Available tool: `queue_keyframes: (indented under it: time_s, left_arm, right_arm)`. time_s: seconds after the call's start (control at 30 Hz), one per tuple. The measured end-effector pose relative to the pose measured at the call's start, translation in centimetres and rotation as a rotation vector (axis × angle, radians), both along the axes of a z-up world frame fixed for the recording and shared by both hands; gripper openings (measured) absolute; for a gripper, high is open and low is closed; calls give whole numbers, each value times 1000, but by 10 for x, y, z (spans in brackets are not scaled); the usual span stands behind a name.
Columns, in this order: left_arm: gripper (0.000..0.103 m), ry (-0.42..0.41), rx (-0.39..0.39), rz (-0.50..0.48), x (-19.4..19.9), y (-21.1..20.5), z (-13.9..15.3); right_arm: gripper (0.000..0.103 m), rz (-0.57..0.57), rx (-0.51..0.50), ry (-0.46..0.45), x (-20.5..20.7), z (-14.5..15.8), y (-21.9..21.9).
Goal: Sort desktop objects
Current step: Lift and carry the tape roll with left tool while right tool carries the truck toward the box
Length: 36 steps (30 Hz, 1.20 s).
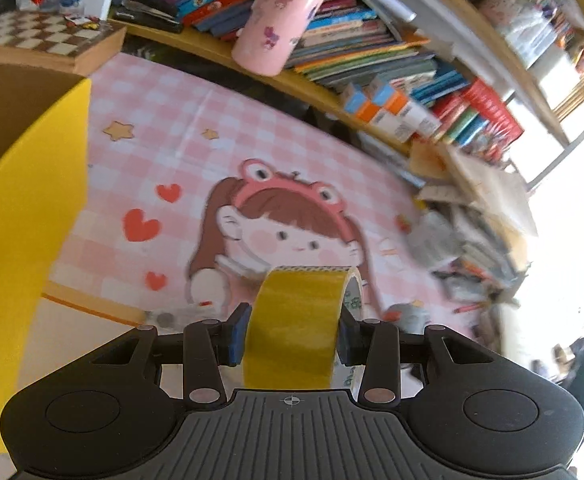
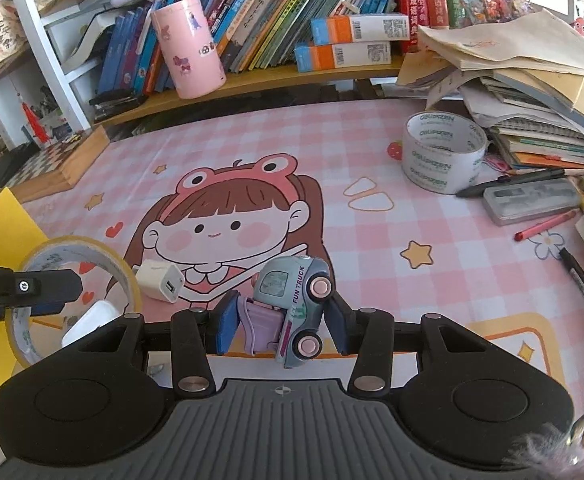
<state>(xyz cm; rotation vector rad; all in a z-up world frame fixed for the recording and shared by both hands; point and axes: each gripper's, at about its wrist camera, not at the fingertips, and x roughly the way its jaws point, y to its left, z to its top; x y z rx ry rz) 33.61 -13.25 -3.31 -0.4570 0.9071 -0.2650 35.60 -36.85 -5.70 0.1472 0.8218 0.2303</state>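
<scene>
My left gripper (image 1: 292, 330) is shut on a yellow tape roll (image 1: 298, 320), held on edge above the pink desk mat (image 1: 164, 128). The same roll (image 2: 78, 248) and the left gripper's finger (image 2: 32, 288) show at the left of the right wrist view. My right gripper (image 2: 282, 316) is shut on a grey-green toy truck (image 2: 296, 304) with pink wheels, tipped on its side just above the mat (image 2: 372, 240). A white charger cube (image 2: 160, 280) lies on the mat between the two grippers. A white tape roll (image 2: 444, 152) stands at the right.
A yellow box (image 1: 24, 208) stands at the left. A pink cup (image 2: 188, 48), stapler (image 2: 116, 102) and books sit on the back shelf. A chessboard (image 2: 52, 160) is back left. Papers (image 2: 532, 80), a pen case (image 2: 536, 198), crayon (image 2: 548, 224) and pens crowd the right.
</scene>
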Motion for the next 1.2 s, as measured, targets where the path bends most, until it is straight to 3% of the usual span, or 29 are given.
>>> queue_keyframes:
  time_s: [0.07,0.13,0.4,0.53,1.2]
  left_arm:
    - [40,-30,-10,-11,-2,-3,7]
    - [40,-73,34,-28,-4,-11,15]
    - [40,-257,397,-70,-25,-40,41]
    - [40,-310,486,-81,-37,-44,48]
    - [40,-289,436,-46,-99,-8,54]
  right_arm:
    - [42,0,1,-5,-2,2,-1]
    - [42,0,-1,-16,-5,5,-2]
    - [42,7,3,-13,-12,11,-3]
    - [42,23,13,-11,-19,14,-2]
    - [42,32,-11,-108,-63,44,6]
